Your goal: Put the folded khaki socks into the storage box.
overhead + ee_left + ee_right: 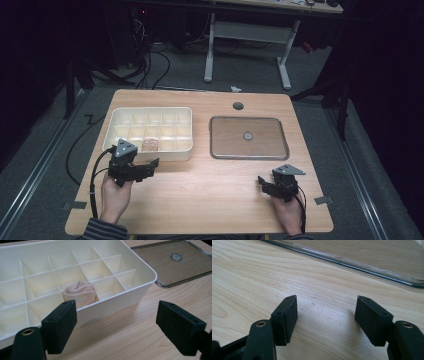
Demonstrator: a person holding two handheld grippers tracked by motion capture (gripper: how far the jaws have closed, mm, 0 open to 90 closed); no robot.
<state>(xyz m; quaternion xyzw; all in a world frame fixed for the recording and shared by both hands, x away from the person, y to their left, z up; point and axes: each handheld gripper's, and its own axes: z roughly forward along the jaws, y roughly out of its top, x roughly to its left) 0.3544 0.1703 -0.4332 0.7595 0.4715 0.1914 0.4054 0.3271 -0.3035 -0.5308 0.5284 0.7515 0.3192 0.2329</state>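
Box: white divided box (pixel 150 131) sits at about ten o'clock on the table (pixel 200 200), open on top; its near wall faces the left tongs.
Lid: clear flat lid (pixel 249 138) lies on the table at about one o'clock, apart from the box, with a small round knob (pixel 248 135) at its middle.
Rolled cloth: pinkish rolled cloth (pixel 80 293) stands in a near-row compartment, its top about level with the dividers.
Left tongs: left tongs (pixel 150 166) hover just in front of the box's near wall at about eight o'clock, jaws wide apart, gripping nothing.
Right tongs: right tongs (pixel 261 183) rest low over bare wood at about four o'clock, jaws spread, empty, near the lid's front edge.
Risk, box: a low reach from the left would likely bump the near wall and shove the light box away.
Risk, lid: thin, flat and slick, the lid may slip out of the jaws or skid.
Risk, cloth: a loose pinch could unroll it or snag a divider.
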